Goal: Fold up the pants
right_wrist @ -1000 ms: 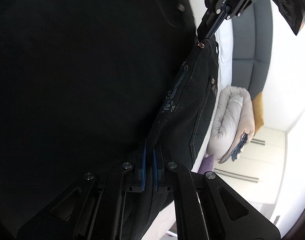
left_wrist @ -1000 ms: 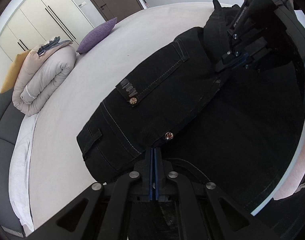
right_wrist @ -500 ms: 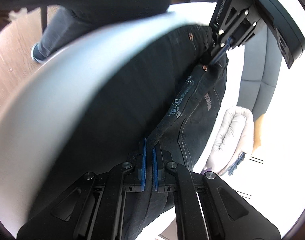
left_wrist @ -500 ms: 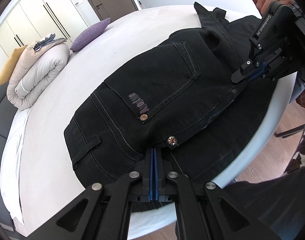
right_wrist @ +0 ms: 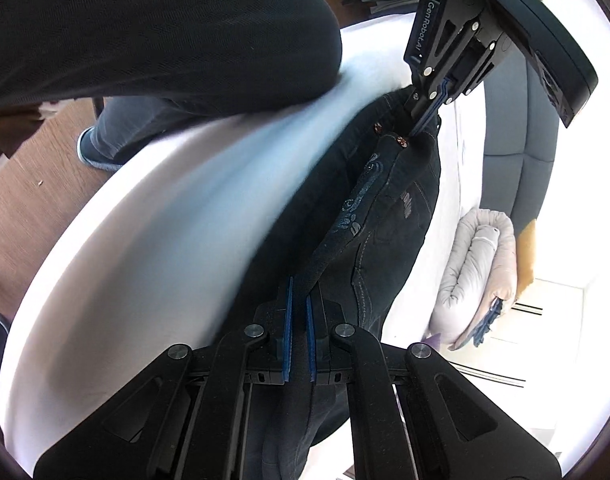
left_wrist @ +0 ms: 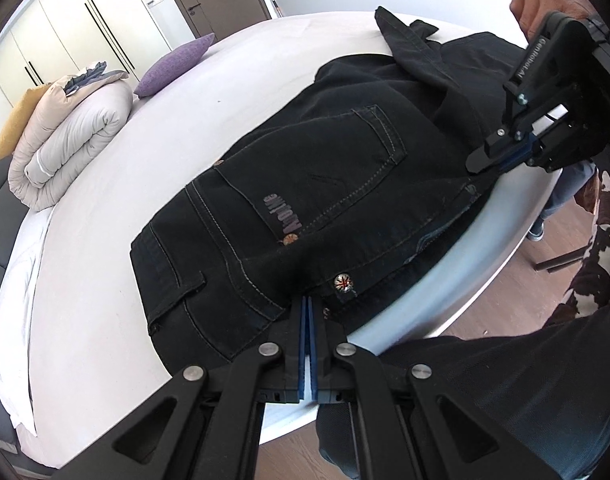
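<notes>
The left gripper (left_wrist: pixel 307 308) pinches the waistband of the black pants (left_wrist: pixel 305 184), just beside a metal button (left_wrist: pixel 342 282). The right gripper (right_wrist: pixel 298 300) clamps the same waistband further along (blue pads pressed on denim). The pants lie on the white bed (left_wrist: pixel 105 280), near its edge; a rolled duvet (left_wrist: pixel 69 136) sits well beyond them.

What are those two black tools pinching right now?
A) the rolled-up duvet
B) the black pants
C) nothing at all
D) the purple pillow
B: the left tool and the right tool are each shut on an edge of the black pants lying on the white bed.
</notes>
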Demonstrator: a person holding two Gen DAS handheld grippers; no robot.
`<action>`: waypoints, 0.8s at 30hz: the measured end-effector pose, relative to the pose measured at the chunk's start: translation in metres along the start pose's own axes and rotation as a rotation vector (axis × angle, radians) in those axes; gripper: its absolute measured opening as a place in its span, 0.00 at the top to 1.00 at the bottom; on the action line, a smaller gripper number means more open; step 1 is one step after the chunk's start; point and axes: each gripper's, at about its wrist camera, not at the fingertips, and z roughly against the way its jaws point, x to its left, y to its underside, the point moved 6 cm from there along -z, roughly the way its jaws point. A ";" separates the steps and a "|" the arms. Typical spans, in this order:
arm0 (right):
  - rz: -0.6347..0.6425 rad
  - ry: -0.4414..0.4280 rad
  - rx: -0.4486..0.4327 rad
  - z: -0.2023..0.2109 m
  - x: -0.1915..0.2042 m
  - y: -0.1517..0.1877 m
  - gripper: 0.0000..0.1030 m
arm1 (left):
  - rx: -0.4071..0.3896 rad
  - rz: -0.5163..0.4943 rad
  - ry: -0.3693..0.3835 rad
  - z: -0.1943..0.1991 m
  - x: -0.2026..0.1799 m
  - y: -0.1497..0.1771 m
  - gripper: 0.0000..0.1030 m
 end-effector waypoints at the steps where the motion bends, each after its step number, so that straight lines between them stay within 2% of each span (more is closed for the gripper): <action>1: -0.005 0.000 0.001 0.009 0.003 0.004 0.95 | 0.005 0.001 0.006 -0.001 0.000 0.001 0.99; 6: -0.020 -0.011 0.015 0.014 0.011 0.008 0.95 | 0.022 0.001 0.006 -0.014 0.002 0.006 0.99; 9: -0.010 -0.014 0.030 0.012 0.017 0.005 0.95 | 0.055 -0.021 -0.023 -0.028 -0.002 0.017 1.00; 11: -0.024 -0.022 0.033 0.011 0.019 0.005 0.95 | 0.073 0.004 -0.027 -0.034 0.007 0.023 1.00; 16: -0.071 -0.022 0.042 0.004 0.024 0.003 0.95 | 0.077 0.023 0.042 -0.023 0.006 0.021 1.00; 19: -0.125 -0.024 0.051 0.002 0.023 0.002 0.95 | 0.018 0.070 0.077 -0.007 0.007 0.003 1.00; 21: -0.145 -0.021 0.054 0.000 0.024 0.001 0.95 | -0.050 0.128 0.092 -0.002 0.013 -0.017 1.00; 24: -0.149 0.005 0.063 -0.002 0.026 0.000 0.94 | -0.112 0.226 0.078 -0.014 0.025 -0.049 0.98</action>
